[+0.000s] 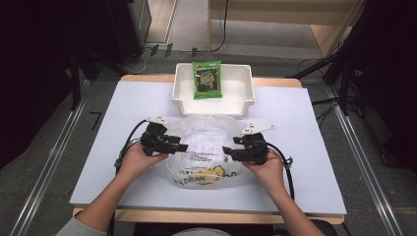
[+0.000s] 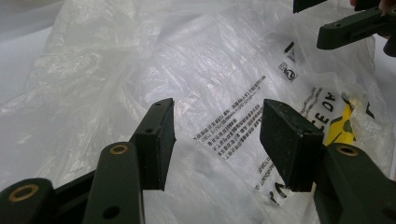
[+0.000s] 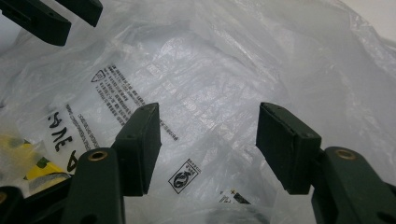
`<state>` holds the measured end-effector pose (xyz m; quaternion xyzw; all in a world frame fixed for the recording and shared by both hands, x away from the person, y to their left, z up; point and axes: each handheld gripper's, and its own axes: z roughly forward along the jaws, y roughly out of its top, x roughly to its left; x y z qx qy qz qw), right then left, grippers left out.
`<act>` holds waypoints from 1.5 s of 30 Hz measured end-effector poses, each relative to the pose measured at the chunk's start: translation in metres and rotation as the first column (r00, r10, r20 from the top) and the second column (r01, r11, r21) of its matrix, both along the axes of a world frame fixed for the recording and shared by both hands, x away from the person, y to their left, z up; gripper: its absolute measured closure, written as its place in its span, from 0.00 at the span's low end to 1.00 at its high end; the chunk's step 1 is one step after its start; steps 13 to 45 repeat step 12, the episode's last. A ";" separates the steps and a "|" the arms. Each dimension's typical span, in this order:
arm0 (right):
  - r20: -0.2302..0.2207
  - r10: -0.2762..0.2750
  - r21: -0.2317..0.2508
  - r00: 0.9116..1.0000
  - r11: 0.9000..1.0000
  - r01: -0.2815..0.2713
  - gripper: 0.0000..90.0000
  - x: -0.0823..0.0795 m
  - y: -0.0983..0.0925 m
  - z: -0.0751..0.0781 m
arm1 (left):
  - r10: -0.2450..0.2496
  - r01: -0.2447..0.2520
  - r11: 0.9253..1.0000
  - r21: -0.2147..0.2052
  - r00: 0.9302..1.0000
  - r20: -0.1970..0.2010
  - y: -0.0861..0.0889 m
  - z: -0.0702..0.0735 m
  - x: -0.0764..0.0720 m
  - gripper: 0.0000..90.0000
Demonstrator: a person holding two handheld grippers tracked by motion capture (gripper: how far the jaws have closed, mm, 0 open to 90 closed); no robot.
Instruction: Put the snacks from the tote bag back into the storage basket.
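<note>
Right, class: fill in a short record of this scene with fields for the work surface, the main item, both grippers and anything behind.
surface: white table
main item: clear plastic bag, crumpled, printed with black text and a yellow mark
left gripper: open, over the bag's left side
right gripper: open, over the bag's right side
behind: white tray holding a green snack packet

My left gripper (image 1: 183, 147) and right gripper (image 1: 226, 150) are both matte black, each topped by a pale grey three-cornered plate with small dark dots. A black cable (image 1: 127, 140) loops off the left one, and another trails from the right. Up close, my jaws are flat-faced rectangular blocks of dark rubber on black arms, fastened with brass-ringed screw holes. I wear a grey sleeve (image 1: 78, 228) on my left arm.
</note>
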<state>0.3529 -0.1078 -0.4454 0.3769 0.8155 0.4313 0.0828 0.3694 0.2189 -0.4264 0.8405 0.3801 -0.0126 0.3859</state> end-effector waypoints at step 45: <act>-0.005 0.006 -0.003 1.000 1.000 -0.006 0.46 0.000 0.000 0.000 | -0.004 0.004 1.000 -0.007 1.000 0.002 0.000 0.001 -0.001 0.51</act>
